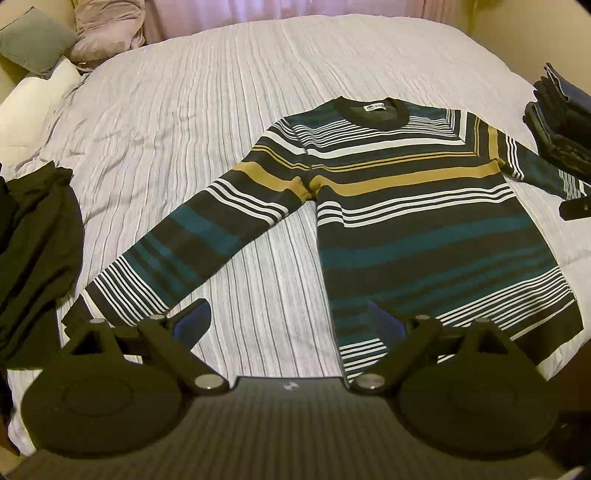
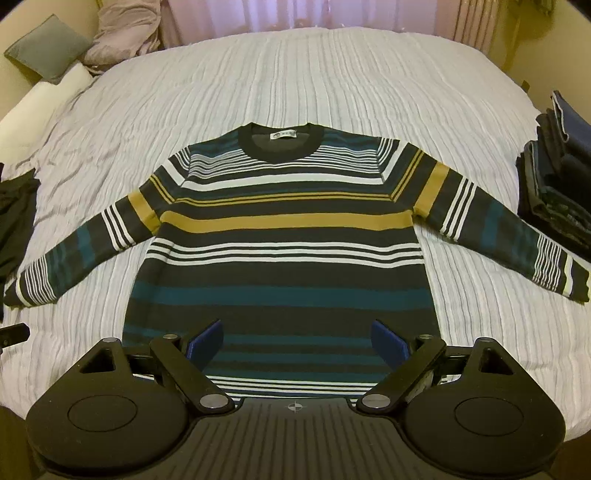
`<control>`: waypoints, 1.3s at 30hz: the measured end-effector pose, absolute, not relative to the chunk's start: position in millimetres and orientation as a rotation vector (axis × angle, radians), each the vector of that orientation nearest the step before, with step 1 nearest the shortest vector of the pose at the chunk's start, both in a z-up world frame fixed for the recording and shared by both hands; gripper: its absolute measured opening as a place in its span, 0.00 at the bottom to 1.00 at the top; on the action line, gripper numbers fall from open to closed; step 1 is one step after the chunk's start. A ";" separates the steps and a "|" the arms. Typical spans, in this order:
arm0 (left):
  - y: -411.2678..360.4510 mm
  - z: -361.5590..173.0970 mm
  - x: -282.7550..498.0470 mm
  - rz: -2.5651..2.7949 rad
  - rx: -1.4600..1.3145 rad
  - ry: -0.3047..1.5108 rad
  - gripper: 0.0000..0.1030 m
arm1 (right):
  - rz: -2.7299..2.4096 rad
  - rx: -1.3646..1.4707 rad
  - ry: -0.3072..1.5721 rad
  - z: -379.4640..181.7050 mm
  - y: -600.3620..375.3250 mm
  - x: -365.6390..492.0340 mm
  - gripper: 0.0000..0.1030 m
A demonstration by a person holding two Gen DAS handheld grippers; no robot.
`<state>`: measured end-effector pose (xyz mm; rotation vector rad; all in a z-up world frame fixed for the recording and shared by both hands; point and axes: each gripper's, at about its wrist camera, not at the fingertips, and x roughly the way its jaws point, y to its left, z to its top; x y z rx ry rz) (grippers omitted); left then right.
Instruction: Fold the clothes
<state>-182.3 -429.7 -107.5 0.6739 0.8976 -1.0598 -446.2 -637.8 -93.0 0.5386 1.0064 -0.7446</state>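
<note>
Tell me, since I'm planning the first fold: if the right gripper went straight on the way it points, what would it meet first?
Probably the striped sweater: the open right gripper points over its hem toward the collar. How high it hovers above the bed is unclear.

So my whole view is basically one big bed (image 2: 295, 74) with a crinkly white cover with thin grey stripes, and it fills nearly everything in front of me. At the far side there are pinkish curtains (image 2: 295, 14) with soft light glowing through, cream-yellow walls (image 2: 546, 33) at the corners, and in the far left corner a grey cushion (image 2: 48, 48), a white pillow (image 2: 40, 99) and a bunched-up mauve blanket (image 2: 125, 26). The light's dim and warm overall, nothing harsh.
</note>
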 end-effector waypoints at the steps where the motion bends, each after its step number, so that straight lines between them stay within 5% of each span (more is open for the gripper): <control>1: -430.0 -107.8 -182.7 -1.060 0.674 0.898 0.88 | -0.742 0.537 1.008 -93.3 -637.3 -445.8 0.87; 21: -388.7 -107.7 -145.7 -1.070 0.724 0.894 0.88 | -0.682 0.452 1.018 -98.7 -591.5 -400.2 0.87; 39: -306.3 -90.8 -127.3 -0.655 0.629 0.934 0.88 | -0.046 0.069 0.923 -115.8 -516.7 -279.0 0.87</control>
